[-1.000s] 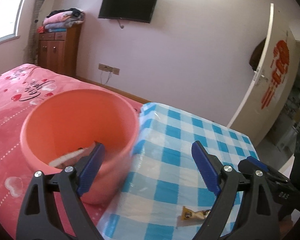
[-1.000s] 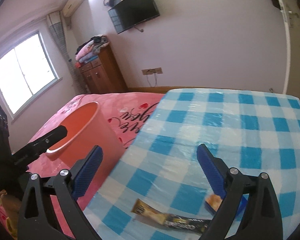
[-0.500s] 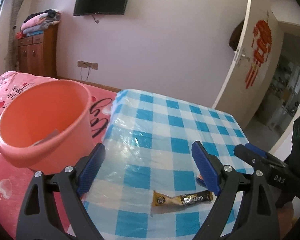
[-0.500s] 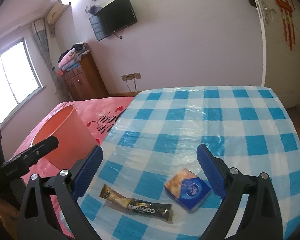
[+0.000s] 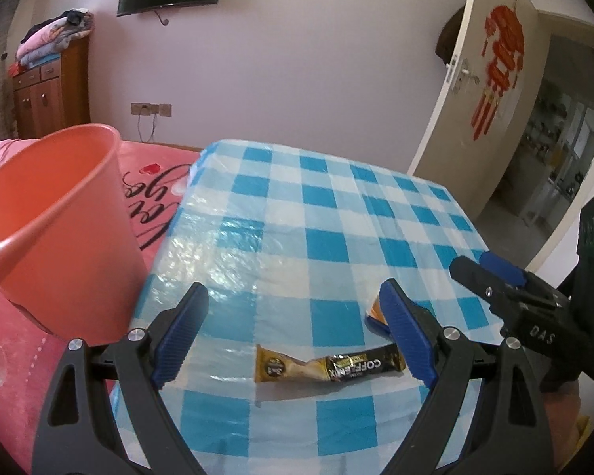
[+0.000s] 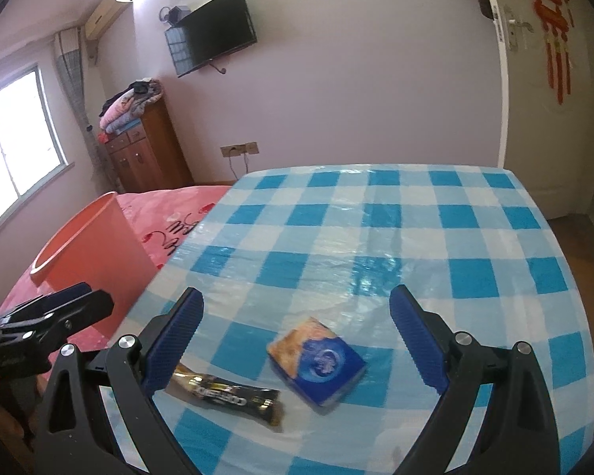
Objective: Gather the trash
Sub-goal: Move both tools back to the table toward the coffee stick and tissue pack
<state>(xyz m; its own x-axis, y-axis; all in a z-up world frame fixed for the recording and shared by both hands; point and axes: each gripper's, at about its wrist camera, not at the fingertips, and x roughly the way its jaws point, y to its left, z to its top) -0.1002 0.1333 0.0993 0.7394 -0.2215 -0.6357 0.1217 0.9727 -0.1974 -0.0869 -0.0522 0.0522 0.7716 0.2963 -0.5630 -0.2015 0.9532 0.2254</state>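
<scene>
Clearly two pieces of trash lie near the front edge of the blue-checked tablecloth (image 6: 376, 237): a coffee-mix sachet (image 5: 330, 367) and, just to its right, a small blue-and-orange packet (image 6: 316, 358). Both tongs stand wide and hold nothing. The left gripper (image 5: 293, 332) frames the sachet between its fingers, nearer the right-hand one; the right gripper (image 6: 297, 340) brackets the packet, with the sachet's end under its left finger.

The step in hand looks like the approach to a pick. For the sachet — flat and thin — I would come down steeply, span its short width near the middle, and press the blue pads against the cloth before closing, since the plastic-covered surface looks slick and the sachet may skate away. The packet is thicker and should be the easier grab, across its narrow sides.

The orange bucket (image 5: 55, 237) stands on the pink bedspread (image 5: 4, 360) just beside the table's left edge — a short carry for the left gripper.
</scene>
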